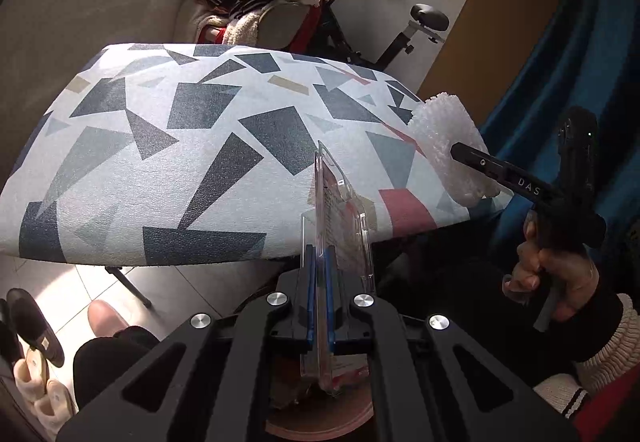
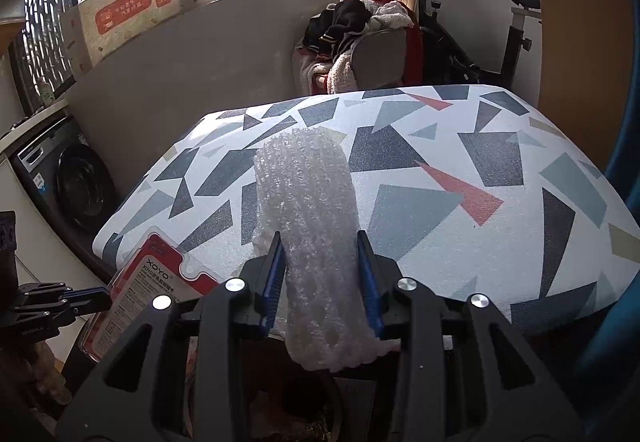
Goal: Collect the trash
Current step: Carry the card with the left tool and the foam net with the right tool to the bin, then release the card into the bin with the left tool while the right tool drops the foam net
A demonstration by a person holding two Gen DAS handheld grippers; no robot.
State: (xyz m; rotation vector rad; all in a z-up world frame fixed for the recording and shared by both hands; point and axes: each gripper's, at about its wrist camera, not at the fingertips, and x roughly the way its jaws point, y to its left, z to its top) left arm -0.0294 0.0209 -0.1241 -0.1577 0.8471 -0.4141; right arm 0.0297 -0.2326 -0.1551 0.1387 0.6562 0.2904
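Note:
My left gripper (image 1: 319,254) is shut on a clear plastic blister pack (image 1: 340,210) with a red card insert, held edge-on and upright at the near edge of the patterned board (image 1: 180,146). The pack also shows in the right wrist view (image 2: 148,294), with the left gripper (image 2: 100,300) at the far left. My right gripper (image 2: 322,242) is shut on a white foam net sleeve (image 2: 308,202), held over the board's (image 2: 460,182) near edge. In the left wrist view the sleeve (image 1: 444,138) and right gripper (image 1: 464,154) are at the right.
A bin opening with brown rim (image 1: 320,430) lies below the grippers (image 2: 296,402). An armchair piled with clothes (image 2: 360,38) and an exercise bike (image 2: 500,22) stand behind the board. A washing machine (image 2: 68,178) is at left. Shoes (image 1: 32,326) sit on the floor.

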